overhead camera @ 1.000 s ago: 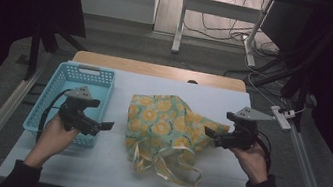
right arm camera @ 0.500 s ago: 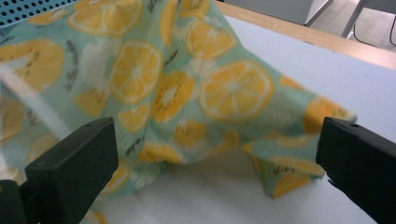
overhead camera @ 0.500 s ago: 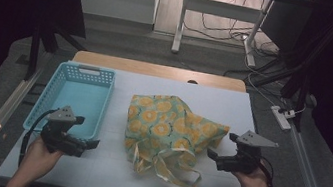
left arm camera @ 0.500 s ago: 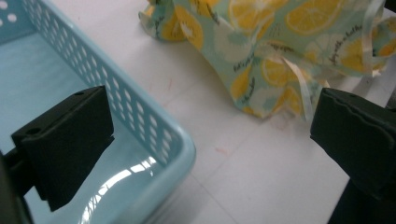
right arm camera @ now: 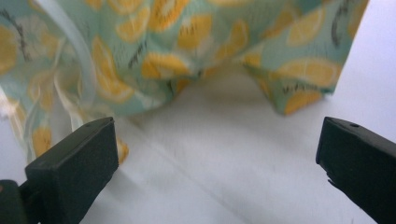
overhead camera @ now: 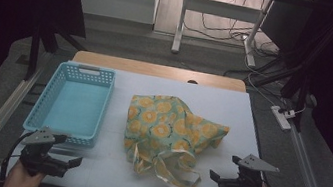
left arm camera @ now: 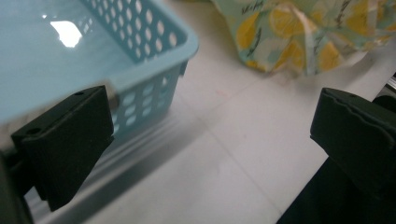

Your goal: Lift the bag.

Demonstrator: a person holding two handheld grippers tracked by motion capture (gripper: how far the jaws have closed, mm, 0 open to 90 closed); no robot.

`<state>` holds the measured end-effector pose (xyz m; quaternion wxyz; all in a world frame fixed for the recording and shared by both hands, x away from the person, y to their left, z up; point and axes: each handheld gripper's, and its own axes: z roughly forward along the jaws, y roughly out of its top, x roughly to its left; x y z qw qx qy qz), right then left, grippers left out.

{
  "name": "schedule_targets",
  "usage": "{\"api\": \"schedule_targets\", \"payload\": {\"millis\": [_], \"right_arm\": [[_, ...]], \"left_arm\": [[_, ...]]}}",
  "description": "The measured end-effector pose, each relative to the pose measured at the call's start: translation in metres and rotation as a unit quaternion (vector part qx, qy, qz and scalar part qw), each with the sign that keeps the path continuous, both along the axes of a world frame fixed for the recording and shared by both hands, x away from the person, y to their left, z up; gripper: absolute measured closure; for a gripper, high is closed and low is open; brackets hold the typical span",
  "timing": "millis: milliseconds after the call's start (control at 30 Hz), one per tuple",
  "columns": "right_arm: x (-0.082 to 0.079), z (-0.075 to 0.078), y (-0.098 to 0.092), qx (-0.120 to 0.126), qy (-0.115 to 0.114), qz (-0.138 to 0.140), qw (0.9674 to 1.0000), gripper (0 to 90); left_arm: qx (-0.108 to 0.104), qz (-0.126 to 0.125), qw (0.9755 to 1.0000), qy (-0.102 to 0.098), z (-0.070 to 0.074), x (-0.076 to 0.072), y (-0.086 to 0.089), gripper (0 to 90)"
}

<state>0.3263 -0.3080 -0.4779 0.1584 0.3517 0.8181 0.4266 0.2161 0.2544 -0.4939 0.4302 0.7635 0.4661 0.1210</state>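
Both tongs hang released and empty near the table's front edge: the left gripper (overhead camera: 73, 162) beside the light-blue perforated plastic basket (overhead camera: 50, 126), the right gripper (overhead camera: 214, 176) near the crumpled lemon-print cloth bag (overhead camera: 169, 127).

High view: overhead, facing forward, far. Gripper views: low, close above the table (overhead camera: 233, 109), sharing the lemon-print bag (overhead camera: 169, 124).

White table (overhead camera: 247, 116): blue basket (overhead camera: 74, 104) at left, crumpled lemon-print bag (overhead camera: 169, 124) at centre, handles toward near edge.
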Motion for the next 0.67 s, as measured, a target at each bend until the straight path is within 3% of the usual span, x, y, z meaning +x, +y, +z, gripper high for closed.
{"api": "schedule_targets", "payload": {"millis": [267,367,467,533,667], "right_arm": [[-0.016,-0.015,-0.011,-0.007,0.017,-0.013,0.9997,0.0],[-0.02,-0.02,-0.014,-0.014,0.028,-0.017,0.9993,0.0],[-0.023,-0.021,-0.016,-0.018,0.031,-0.024,0.9991,0.0],[-0.024,-0.022,-0.016,-0.023,0.035,-0.025,0.9988,0.0],[-0.023,-0.022,-0.016,-0.023,0.04,-0.028,0.9985,0.0]], "left_arm": [[0.005,0.031,0.9994,0.015,-0.019,-0.018,0.015,0.0],[0.024,0.036,0.9987,0.029,-0.026,-0.02,0.016,0.0],[0.029,0.045,0.9981,0.03,-0.026,-0.022,0.016,0.0],[0.039,0.051,0.9971,0.042,-0.026,-0.022,0.016,0.0],[0.04,0.048,0.9971,0.043,-0.026,-0.021,0.015,0.0]]}}
